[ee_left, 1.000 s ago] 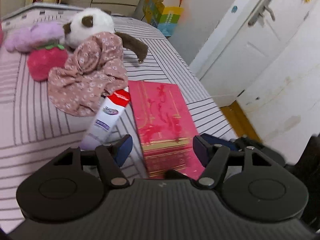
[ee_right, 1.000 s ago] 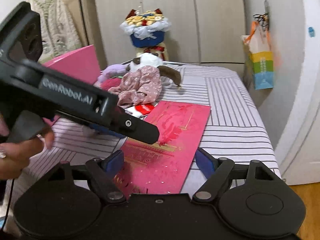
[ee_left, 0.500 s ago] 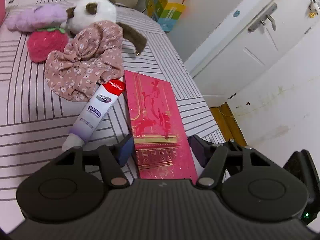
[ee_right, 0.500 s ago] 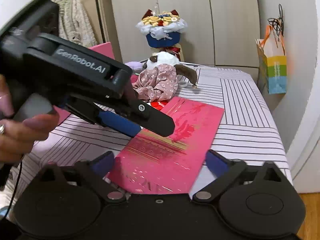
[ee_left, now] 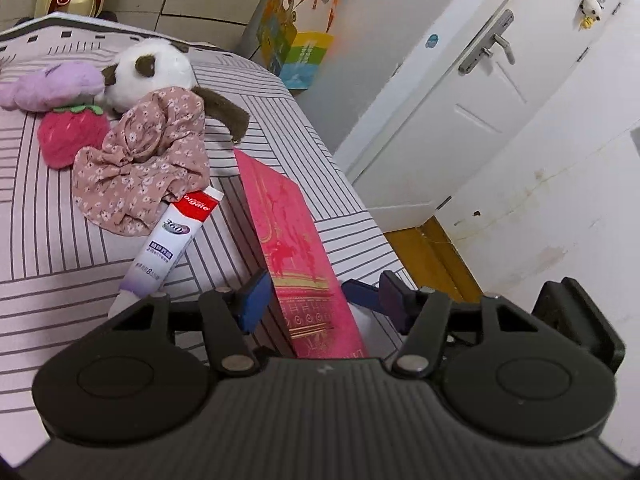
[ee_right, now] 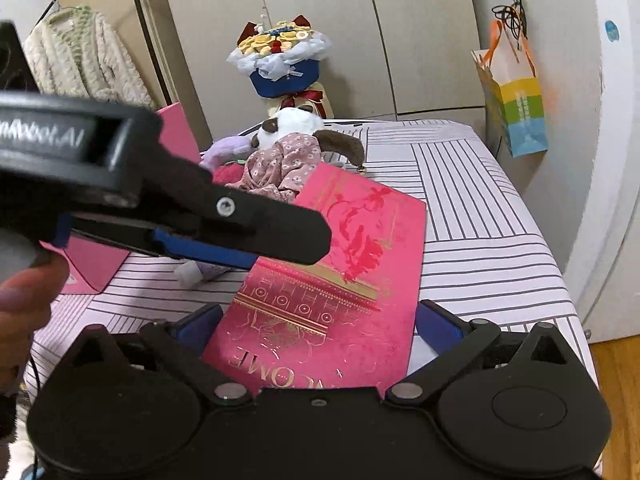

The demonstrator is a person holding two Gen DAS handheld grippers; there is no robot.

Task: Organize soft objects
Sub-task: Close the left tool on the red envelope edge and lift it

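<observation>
Left wrist view: the left gripper stands parted around a pink box on the striped bedspread; soft toys lie far left, white door right.

Right wrist view: the right gripper gapes wide, gripping nothing, box between; wardrobe beyond.

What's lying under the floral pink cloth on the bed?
The floral cloth drapes over the white-and-brown plush dog, whose head and one ear show. The red end of the toothpaste tube sits at its hem. The dog's body is covered.
</observation>
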